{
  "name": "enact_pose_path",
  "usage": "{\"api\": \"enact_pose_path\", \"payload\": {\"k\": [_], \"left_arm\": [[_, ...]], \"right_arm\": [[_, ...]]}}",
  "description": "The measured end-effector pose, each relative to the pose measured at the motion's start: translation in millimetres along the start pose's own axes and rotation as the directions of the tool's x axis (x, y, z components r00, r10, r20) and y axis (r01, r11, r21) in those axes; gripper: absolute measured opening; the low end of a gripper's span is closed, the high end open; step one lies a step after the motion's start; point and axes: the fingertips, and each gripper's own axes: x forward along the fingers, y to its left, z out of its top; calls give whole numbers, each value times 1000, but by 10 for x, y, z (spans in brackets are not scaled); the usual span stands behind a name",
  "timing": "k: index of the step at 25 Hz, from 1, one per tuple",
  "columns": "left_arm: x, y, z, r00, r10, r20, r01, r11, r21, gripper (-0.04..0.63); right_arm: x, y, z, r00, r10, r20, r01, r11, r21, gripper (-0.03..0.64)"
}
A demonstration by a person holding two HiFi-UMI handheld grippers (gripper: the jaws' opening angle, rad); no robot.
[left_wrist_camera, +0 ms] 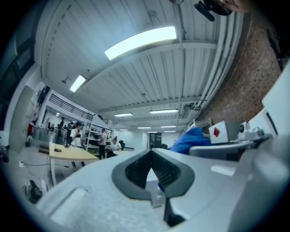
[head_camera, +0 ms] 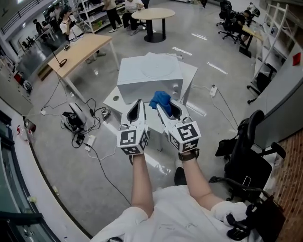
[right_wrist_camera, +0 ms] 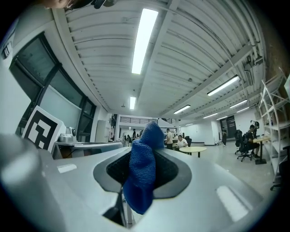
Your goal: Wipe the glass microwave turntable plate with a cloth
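Note:
A white microwave [head_camera: 149, 78] stands on a low white table [head_camera: 112, 100] below me. On its top lies a faint round outline [head_camera: 156, 70] that looks like the glass turntable plate. My right gripper [head_camera: 163, 108] is shut on a blue cloth [head_camera: 160, 99], held up in front of the microwave. In the right gripper view the blue cloth [right_wrist_camera: 142, 168] hangs bunched between the jaws of the right gripper [right_wrist_camera: 144, 138]. My left gripper [head_camera: 138, 106] hovers beside it, shut and holding nothing. In the left gripper view, the left gripper [left_wrist_camera: 151, 155] points upward and the blue cloth [left_wrist_camera: 192, 138] shows at its right.
A long wooden table [head_camera: 81, 49] stands at the back left, a round table [head_camera: 153, 14] further back with people near it. Cables and a power strip [head_camera: 78, 126] lie on the floor at left. A black office chair [head_camera: 247, 158] is at my right.

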Motion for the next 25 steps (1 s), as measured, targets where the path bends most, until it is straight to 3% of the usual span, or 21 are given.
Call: {"api": "enact_pose_path", "payload": {"k": [2,7,16,25], "left_arm": [[212,64,127,998,59,27,-59,998,20,2],[911,-46,399,992,57,112,-59,998,16,2],[1817,-75,133,998,61,31,-61,998,7,2],[2376,289,-100,998,65,-12,-65,998,-7,2]], "right_arm": [[152,-190,150,1000,14,21,-14,1000,-4,117],[469,-1000,399,998,10,66,-9,1000,-6,117],[1037,-1661,294,992,116,58,-117,993,16,117],[1609,-2119,-92,993,119,-20,-117,989,96,117]]}}
